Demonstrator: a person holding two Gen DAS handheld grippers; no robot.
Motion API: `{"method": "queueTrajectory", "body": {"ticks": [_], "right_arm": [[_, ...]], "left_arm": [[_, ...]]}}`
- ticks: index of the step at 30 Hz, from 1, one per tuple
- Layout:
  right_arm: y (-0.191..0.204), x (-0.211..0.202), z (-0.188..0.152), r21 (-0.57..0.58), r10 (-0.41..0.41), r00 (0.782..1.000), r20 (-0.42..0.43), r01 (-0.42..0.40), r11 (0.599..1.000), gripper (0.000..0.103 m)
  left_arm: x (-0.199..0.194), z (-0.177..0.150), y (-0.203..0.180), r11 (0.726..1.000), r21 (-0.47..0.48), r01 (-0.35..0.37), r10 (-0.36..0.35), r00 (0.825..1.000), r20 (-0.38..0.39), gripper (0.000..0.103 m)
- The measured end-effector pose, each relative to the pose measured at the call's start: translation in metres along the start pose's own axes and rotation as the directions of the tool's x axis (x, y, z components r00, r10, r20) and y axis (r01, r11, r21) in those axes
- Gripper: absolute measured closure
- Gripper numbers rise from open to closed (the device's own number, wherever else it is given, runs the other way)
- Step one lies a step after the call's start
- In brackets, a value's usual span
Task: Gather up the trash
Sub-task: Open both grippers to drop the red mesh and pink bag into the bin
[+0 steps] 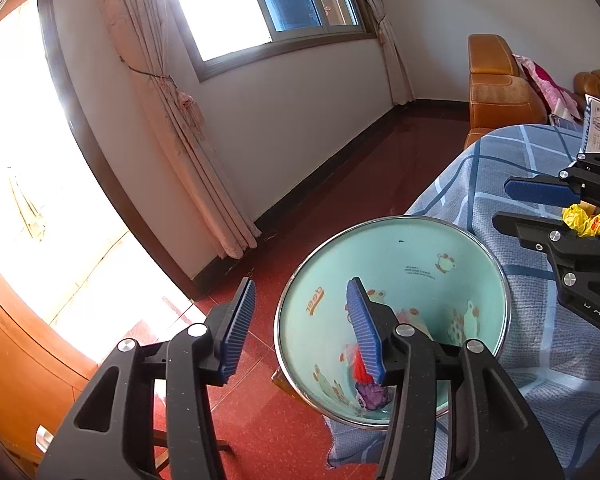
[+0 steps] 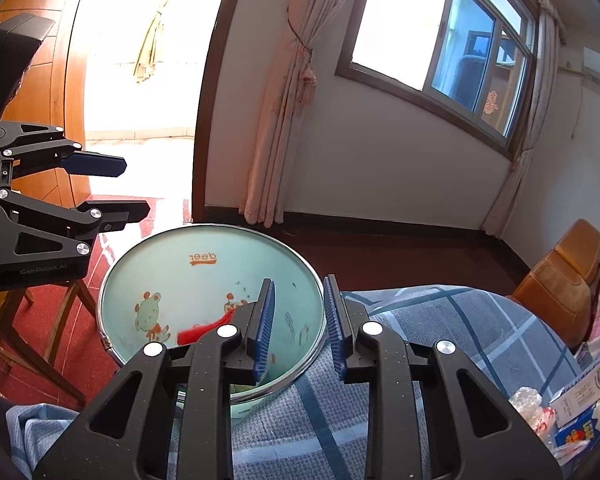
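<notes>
Two scraps, one red [image 1: 358,364] and one purple [image 1: 374,396], lie at the bottom of the mint cartoon-printed bin [image 1: 396,248], which stands against the checked blue cloth [image 1: 540,320]. My left gripper [image 1: 306,330] hangs wide open and empty above the rim. My right gripper [image 2: 300,328] is parted, also empty. Crumpled yellow wrappers [image 1: 590,222] lie on the cloth.

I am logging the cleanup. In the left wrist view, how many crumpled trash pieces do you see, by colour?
Red piece: 1, inside the bin
Purple piece: 1, inside the bin
Yellow piece: 1, by the right tool
Total: 3
</notes>
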State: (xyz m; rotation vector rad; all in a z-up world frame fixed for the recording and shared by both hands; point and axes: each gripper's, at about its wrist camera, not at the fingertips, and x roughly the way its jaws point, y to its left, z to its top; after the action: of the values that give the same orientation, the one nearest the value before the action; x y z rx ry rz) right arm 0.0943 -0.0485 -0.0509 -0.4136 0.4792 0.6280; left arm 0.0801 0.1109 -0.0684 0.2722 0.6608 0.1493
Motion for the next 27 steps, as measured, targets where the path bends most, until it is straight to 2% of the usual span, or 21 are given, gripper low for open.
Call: {"method": "queueTrajectory", "body": {"ticks": [19,27], "right_arm": [[-0.0015,-0.0003,-0.0016,0.001,-0.010,1.000,0.000,0.010,1.000,0.076],[-0.0031,-0.0055,-0.0004,0.012,-0.032,0.999,0.003,0.032,0.999,0.073]], "left_arm": [[0.0009,-0.0002,0.0000,1.000,0.004,-0.005,0.005,1.000,-0.003,0.053],[0.0018,-0.0007,-0.0022,1.000,0.011,-0.008,0.008,1.000,-0.005,0.046]]}}
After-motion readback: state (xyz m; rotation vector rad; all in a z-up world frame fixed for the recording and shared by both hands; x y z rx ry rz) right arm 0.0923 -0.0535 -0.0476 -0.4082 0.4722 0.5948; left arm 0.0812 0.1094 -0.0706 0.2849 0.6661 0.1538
